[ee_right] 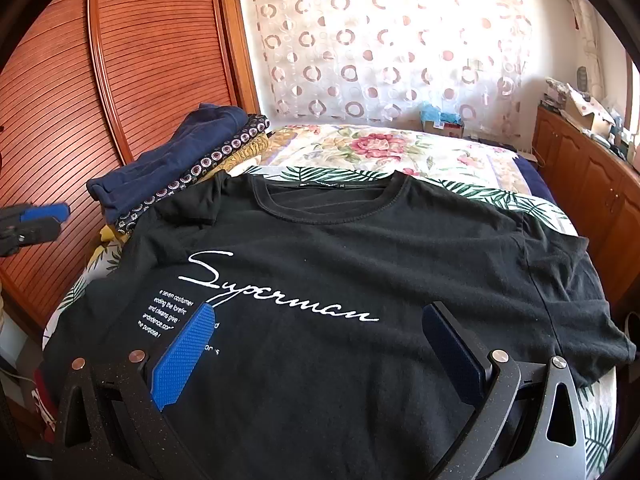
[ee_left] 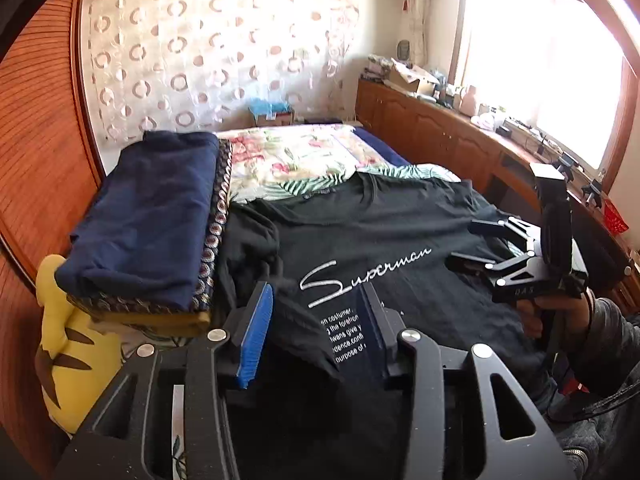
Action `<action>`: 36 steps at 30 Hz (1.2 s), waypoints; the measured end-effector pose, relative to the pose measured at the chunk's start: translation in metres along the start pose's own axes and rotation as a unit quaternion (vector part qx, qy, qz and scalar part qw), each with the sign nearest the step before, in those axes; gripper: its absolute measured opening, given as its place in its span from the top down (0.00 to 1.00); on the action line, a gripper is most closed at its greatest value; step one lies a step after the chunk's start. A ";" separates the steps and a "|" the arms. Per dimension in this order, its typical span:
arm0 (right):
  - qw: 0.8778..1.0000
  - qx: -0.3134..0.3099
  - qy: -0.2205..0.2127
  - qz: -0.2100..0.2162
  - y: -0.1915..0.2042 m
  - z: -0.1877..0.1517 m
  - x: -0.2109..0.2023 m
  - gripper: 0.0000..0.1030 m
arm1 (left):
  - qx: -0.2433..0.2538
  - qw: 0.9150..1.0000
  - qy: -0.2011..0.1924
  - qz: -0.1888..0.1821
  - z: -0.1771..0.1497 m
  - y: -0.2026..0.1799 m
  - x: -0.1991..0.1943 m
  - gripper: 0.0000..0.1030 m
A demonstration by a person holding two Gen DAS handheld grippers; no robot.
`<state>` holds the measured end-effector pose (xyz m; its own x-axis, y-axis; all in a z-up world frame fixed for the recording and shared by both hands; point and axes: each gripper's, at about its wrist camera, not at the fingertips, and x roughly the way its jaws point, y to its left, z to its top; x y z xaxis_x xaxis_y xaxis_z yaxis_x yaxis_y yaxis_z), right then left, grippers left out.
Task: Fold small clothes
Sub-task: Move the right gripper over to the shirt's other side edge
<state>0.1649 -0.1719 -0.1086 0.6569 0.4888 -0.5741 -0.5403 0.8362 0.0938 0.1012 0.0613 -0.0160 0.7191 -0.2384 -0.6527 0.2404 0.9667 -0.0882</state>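
A black T-shirt [ee_right: 360, 248] with white "Superman" lettering lies spread face up on the bed, collar at the far end; it also shows in the left wrist view [ee_left: 380, 232]. My left gripper [ee_left: 316, 320] is open over the shirt's lower left, its blue pads either side of a raised fold of black cloth, not closed on it. My right gripper [ee_right: 316, 340] is open just above the shirt's lower middle. The right gripper also shows in the left wrist view [ee_left: 480, 248], held in a hand at the shirt's right side. The left gripper's blue tips [ee_right: 44, 214] appear at the far left.
A stack of folded clothes, navy on top [ee_left: 152, 216], sits at the bed's left beside the shirt. A yellow plush toy [ee_left: 72, 344] lies below it. A floral bedspread [ee_right: 380, 148] covers the far bed. A wooden wardrobe stands left, wooden cabinets [ee_left: 440, 128] with clutter right.
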 end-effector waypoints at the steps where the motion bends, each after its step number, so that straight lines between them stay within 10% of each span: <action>1: 1.000 -0.001 0.000 0.000 0.001 0.000 0.000 0.00 | -0.001 1.000 0.000 0.003 0.001 0.002 0.000 0.51; 17: 0.999 0.019 0.008 -0.037 -0.034 0.000 0.000 0.00 | -0.005 0.998 -0.010 0.061 0.013 0.024 0.053 0.49; 36: 0.980 0.091 0.014 -0.175 -0.148 -0.023 -0.047 0.05 | 0.005 0.998 0.055 0.041 0.012 0.010 0.144 0.49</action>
<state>0.2016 -0.3241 -0.1136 0.7697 0.1586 -0.6184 -0.1798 0.9833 0.0284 0.2149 0.0351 -0.1015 0.6605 -0.1466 -0.7364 0.1909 0.9813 -0.0242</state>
